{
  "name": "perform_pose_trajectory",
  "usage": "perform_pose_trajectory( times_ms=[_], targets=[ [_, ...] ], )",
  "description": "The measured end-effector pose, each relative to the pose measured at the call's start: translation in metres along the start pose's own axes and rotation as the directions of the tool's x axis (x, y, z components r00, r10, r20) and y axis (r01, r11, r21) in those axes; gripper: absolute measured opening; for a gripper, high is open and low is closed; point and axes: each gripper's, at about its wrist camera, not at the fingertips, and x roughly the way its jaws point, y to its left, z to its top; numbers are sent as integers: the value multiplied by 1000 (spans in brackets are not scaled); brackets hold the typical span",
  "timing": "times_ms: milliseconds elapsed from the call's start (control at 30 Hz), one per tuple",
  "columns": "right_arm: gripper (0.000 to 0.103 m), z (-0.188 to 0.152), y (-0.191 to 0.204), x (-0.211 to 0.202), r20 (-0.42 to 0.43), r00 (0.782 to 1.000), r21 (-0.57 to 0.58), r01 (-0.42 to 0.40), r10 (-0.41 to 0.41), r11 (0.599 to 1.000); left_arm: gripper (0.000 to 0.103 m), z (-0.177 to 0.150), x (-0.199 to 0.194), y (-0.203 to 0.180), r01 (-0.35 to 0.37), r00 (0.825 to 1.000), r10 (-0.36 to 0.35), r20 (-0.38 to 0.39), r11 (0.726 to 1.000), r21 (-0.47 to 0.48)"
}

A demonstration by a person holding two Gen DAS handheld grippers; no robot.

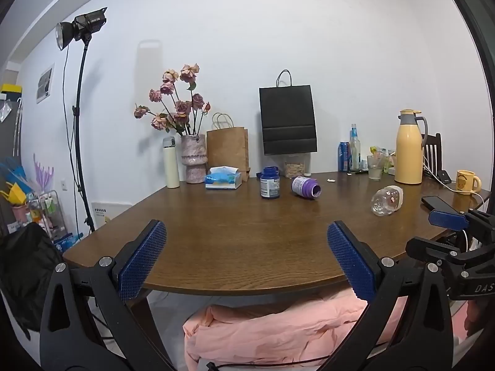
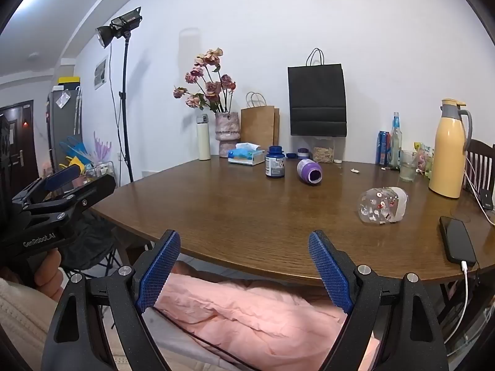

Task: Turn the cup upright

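A clear patterned cup (image 1: 387, 200) lies on its side on the brown table (image 1: 247, 235), right of centre; it also shows in the right wrist view (image 2: 383, 205). A purple cup (image 1: 305, 187) lies on its side further back, mouth toward me, also in the right wrist view (image 2: 309, 171). My left gripper (image 1: 247, 247) is open and empty at the table's near edge. My right gripper (image 2: 244, 253) is open and empty, also at the near edge, left of the clear cup.
A blue bottle (image 1: 269, 182), tissue box (image 1: 223, 178), vase of flowers (image 1: 193, 157), paper bags (image 1: 288, 117), a yellow thermos (image 1: 409, 148), a mug (image 1: 466, 181) and a phone (image 2: 457, 240) on a cable stand on the table. A light stand (image 1: 79, 123) is at left.
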Motion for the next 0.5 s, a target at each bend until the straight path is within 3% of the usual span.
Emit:
perform_pose_trajectory(
  times_ms=[500],
  targets=[
    [89,1,-2,-1,6,1000,6,1,-2,1000,103,0,0,-1,-2,1000,2,3,1000,1]
  ],
)
